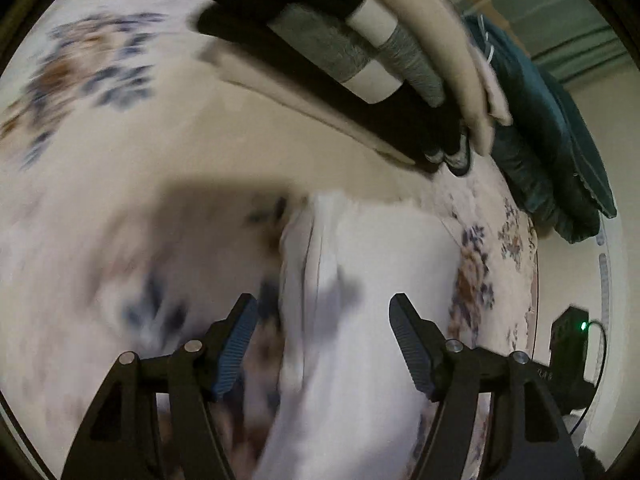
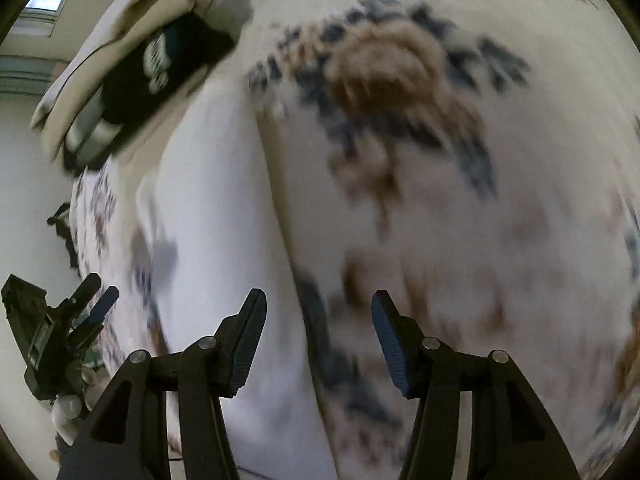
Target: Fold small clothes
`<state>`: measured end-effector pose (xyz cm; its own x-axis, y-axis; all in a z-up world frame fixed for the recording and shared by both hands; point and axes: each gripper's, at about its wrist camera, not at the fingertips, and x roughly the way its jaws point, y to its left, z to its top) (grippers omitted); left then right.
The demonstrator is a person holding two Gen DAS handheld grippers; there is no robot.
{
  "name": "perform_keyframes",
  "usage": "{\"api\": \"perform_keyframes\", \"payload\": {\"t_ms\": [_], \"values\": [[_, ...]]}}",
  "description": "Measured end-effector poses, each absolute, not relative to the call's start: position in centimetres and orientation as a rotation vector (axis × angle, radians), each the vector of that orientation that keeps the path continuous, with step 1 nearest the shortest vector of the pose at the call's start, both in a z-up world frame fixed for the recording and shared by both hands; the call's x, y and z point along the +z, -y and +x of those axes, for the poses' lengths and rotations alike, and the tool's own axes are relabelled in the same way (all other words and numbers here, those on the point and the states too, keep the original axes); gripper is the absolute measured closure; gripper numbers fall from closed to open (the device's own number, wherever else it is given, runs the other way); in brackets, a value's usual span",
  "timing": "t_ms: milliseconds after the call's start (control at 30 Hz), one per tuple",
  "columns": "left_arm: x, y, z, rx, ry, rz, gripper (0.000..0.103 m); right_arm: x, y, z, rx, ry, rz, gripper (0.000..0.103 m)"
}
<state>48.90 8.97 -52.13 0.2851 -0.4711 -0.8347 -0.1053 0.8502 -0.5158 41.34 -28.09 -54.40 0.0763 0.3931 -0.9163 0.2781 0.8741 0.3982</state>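
A white garment (image 1: 360, 280) lies stretched out on the floral bed cover (image 1: 100, 140), close to the edge of the bed where the cover drops away toward the pale floor; in the right wrist view the same white cloth (image 2: 216, 220) runs as a long band beside a large brown and blue flower print (image 2: 384, 80). Both views are heavily blurred, so the garment's folds and outline cannot be told exactly. The left tool (image 1: 323, 344) hangs above the garment with its jaws standing apart and nothing between the pads. The right tool (image 2: 319, 344) likewise points down at the cover by the garment's edge, jaws apart and empty. Further along the bed sits a stack of folded clothes (image 1: 340, 40) in black, grey and white, with a beige piece (image 1: 452, 60) over it and a dark teal garment (image 1: 552, 152) just beside it near the bed's edge. In the right wrist view the left tool (image 2: 96, 300) shows at the bed's edge, jaws parted
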Motion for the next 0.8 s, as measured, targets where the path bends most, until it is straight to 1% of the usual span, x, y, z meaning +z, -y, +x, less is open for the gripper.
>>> {"api": "perform_keyframes", "payload": {"t_ms": [100,200,300,333,400,433,500,600,700,767,800], "values": [[-54.5,-7.4,51.9,-0.292,-1.31,-0.494,0.039,-57.1,27.3,46.3,0.111,-1.503,0.576,0.046],[-55.9,-6.4,53.5,-0.311,-1.32,-0.454,0.094,-58.6,27.2,49.9,0.125,-1.488,0.612,0.046],[-56.0,-6.7,53.6,-0.331,-1.297,-0.469,0.096,-59.5,27.5,52.2,0.122,-1.494,0.648,0.047],[-56.0,-6.9,53.5,-0.339,-1.287,-0.473,0.096,-59.6,27.5,52.3,0.115,-1.494,0.646,0.05],[-55.7,-7.4,53.2,-0.346,-1.267,-0.482,0.097,-59.8,27.0,53.0,0.121,-1.473,0.62,0.093],[-55.7,-7.8,53.1,-0.348,-1.263,-0.49,0.097,-59.7,26.8,53.2,0.125,-1.471,0.589,0.097],[-56.1,-8.4,53.2,-0.351,-1.27,-0.509,0.097,-59.9,26.2,53.5,0.114,-1.446,0.55,0.101],[-57.1,-8.6,53.9,-0.357,-1.288,-0.527,0.096,-60.1,26.3,53.7,0.086,-1.435,0.542,0.101],[-56.5,-9.2,53.8,-0.363,-1.289,-0.568,0.09,-60.7,26.4,53.9,0.081,-1.445,0.552,0.101],[-55.9,-10.2,53.5,-0.371,-1.286,-0.633,0.078,-60.9,26.6,53.9,0.109,-1.462,0.596,0.101],[-55.6,-11.1,53.1,-0.367,-1.272,-0.669,0.064,-60.8,25.6,53.5,0.113,-1.472,0.622,0.099]]}}
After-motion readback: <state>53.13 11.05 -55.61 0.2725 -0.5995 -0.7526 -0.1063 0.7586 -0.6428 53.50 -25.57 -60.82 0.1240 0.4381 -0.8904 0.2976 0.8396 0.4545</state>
